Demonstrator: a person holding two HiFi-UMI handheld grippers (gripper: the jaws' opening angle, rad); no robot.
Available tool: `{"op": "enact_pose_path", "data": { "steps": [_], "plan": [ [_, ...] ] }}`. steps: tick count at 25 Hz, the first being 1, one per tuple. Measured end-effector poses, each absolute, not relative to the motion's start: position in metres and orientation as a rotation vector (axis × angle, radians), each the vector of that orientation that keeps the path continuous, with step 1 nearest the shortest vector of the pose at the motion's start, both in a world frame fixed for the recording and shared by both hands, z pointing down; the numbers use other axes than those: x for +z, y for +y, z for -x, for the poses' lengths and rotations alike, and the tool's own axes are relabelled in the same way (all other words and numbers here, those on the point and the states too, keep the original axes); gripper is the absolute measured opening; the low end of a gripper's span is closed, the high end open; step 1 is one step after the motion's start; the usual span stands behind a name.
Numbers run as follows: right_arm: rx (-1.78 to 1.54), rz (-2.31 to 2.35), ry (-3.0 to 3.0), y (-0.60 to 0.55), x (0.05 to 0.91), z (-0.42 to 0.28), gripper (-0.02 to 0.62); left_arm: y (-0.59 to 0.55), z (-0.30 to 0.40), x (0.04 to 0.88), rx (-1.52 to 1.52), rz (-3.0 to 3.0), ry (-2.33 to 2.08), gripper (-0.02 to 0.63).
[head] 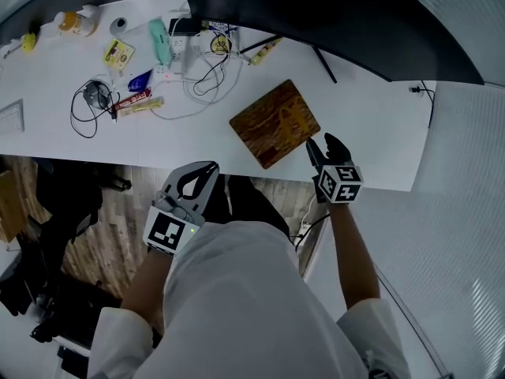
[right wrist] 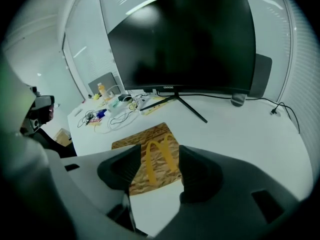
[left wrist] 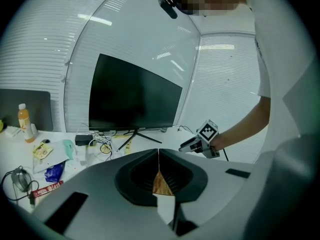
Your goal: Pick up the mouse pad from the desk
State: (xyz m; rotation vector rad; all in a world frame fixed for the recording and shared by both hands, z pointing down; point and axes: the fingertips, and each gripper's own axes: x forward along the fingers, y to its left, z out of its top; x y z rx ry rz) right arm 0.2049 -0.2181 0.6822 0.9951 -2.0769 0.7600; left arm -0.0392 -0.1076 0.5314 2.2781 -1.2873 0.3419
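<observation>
Left gripper point(head: 207, 169) hung off the table's point(head: 371, 133) near edge, jaws shut and empty, evidently just keeping clear. Right gripper point(head: 322, 144) pointed down beside the mouse pad's point(head: 274, 122) near right corner, jaws spread and gripping nothing, likely lined up to pinch that edge. The pad lay flat in front of the monitor point(head: 331, 22).

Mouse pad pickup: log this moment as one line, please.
phase: pre-grasp | brown wood-grain mouse pad: flat on white desk | right gripper: open, aimed at pad, not gripping | left gripper: shut, empty, short of desk
</observation>
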Motion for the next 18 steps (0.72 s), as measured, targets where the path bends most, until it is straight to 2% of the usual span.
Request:
{"op": "enact_pose_path", "data": {
  "steps": [4, 18],
  "plan": [
    [0.803, -0.997, -1.997, -0.222, 0.714, -0.214, 0.286, -0.113, 0.040, 0.542, 0.345, -2.267, -1.264, 0.020],
    [0.844, -0.940, -1.760, -0.227, 0.797, -0.228, 0.347, -0.125, 0.049, 0.567, 0.368, -2.209, -1.242, 0.019]
  ]
}}
